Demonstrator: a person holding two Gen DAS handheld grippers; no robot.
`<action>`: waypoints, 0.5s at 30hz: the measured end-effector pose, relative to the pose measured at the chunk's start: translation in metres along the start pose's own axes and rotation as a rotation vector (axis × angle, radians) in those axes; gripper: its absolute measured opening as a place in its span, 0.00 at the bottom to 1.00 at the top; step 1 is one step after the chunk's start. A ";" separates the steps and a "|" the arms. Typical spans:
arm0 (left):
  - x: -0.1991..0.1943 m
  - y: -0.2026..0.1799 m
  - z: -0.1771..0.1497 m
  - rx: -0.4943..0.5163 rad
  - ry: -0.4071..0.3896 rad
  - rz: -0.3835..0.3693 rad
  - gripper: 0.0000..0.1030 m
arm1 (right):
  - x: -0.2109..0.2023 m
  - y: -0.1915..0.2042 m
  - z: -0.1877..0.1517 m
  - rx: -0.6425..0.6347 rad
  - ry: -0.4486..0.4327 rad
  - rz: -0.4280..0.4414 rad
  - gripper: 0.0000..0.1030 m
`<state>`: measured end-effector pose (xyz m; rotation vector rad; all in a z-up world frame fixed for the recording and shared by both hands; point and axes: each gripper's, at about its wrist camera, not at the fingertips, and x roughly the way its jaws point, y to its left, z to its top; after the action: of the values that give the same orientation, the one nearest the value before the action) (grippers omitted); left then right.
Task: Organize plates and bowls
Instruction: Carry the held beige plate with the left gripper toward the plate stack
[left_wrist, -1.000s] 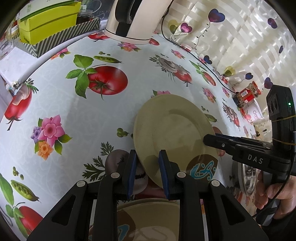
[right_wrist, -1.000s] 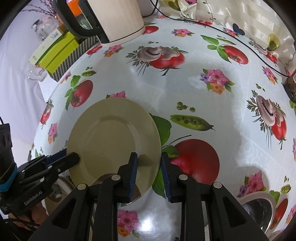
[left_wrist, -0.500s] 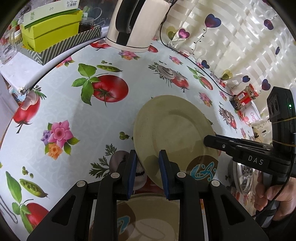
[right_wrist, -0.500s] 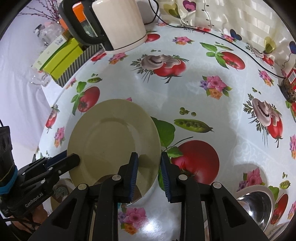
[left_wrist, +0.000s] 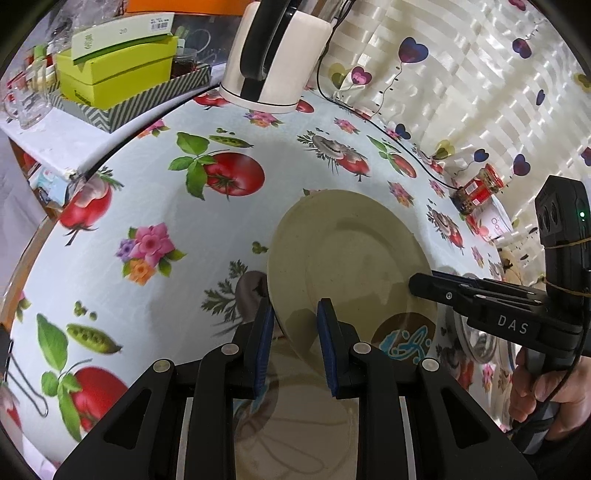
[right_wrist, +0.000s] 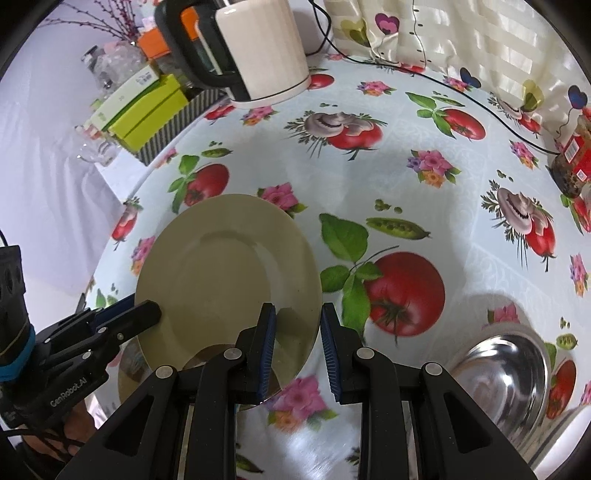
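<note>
A home kitchen or dining table: a vegetable-print oilcloth (right_wrist: 369, 184) covers it, an electric kettle (right_wrist: 258, 48) stands at the far edge, a heart-patterned curtain (left_wrist: 461, 74) hangs behind.

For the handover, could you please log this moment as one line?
left claw: shut on beige plate rim | right claw: shut on opposite rim | underneath: patterned plate | steel bowl: untouched

I read "DAS" in pale letters on the right gripper (left_wrist: 413, 286), and "GenRobot.AI" along the left gripper (right_wrist: 157, 308). The green box's (left_wrist: 118, 74) label is too small to read.
</note>
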<state>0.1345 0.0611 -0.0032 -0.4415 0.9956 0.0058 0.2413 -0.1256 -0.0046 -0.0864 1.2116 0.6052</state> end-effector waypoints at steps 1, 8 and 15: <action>-0.003 0.001 -0.003 0.000 0.001 0.003 0.24 | -0.001 0.002 -0.003 -0.002 0.000 0.001 0.23; -0.016 0.010 -0.021 -0.005 0.005 0.007 0.24 | -0.006 0.019 -0.024 -0.009 0.006 0.008 0.23; -0.027 0.021 -0.038 -0.012 0.011 0.015 0.24 | -0.004 0.035 -0.043 -0.011 0.021 0.017 0.23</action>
<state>0.0845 0.0713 -0.0064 -0.4456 1.0099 0.0235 0.1870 -0.1140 -0.0079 -0.0922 1.2305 0.6268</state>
